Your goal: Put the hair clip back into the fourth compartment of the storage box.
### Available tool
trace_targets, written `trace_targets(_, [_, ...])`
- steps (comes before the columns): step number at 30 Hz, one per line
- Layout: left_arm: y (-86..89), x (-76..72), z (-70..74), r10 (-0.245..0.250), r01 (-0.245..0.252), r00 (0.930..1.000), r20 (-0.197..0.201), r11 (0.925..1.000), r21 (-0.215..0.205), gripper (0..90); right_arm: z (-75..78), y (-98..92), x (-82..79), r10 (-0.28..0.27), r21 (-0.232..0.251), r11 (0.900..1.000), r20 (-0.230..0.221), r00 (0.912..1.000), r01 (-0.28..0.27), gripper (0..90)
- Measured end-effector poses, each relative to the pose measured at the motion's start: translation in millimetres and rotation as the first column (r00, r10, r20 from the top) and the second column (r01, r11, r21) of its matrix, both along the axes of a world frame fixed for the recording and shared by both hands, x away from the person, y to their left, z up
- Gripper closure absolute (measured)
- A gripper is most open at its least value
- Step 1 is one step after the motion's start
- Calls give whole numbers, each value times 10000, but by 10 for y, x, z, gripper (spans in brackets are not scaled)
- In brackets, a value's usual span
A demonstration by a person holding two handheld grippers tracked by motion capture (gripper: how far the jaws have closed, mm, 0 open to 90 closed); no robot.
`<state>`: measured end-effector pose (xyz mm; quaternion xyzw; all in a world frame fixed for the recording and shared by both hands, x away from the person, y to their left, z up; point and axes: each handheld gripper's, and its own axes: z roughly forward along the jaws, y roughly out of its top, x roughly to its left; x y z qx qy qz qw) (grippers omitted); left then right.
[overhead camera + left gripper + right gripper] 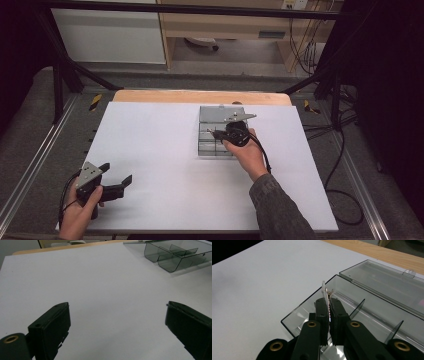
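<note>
A clear grey plastic compartment box (210, 147) lies open on the white table, its lid (215, 112) folded back on the far side. My right gripper (216, 133) hovers over the box's near-left compartment (299, 315), shut on a thin clip (325, 293) with a toothed metal edge that sticks up past the fingertips. The dividers (358, 307) stand to its right. My left gripper (116, 173) rests near the table's front left corner, open, with nothing between its jaws. From the left gripper (117, 306) the box (172, 257) shows far off at the upper right.
A white sheet (160, 165) covers the table, with a wooden strip (200, 96) along the far edge. Black frame bars and cables run along both sides. A cable trails off the right gripper down the forearm (272, 200).
</note>
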<state>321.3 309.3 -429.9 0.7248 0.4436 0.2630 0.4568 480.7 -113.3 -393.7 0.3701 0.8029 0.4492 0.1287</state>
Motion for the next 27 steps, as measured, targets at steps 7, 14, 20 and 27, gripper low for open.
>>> trace_targets(7, [3, 2, -1, 44, -44, 10000, 21, 9999, 92, 60, -10, 41, -13, 121, -30, 9999, -47, 9999, -121, 861])
trace_targets(14, [-7, 0, 1, 23, -24, 10000, 75, 9998, 192, 60, -28, 96, -23, 302, -201, 9993, -179, 9994, -306, 862])
trace_targets(20, [-11, 2, -8, 90, -91, 9999, 78, 9997, 241, 60, -31, 100, -38, 284, -210, 9994, -242, 9993, -289, 862])
trace_targets(27, [-16, 2, -10, 64, -66, 10000, 72, 9998, 213, 60, -47, 117, -35, 283, -309, 9991, -312, 9991, -293, 862])
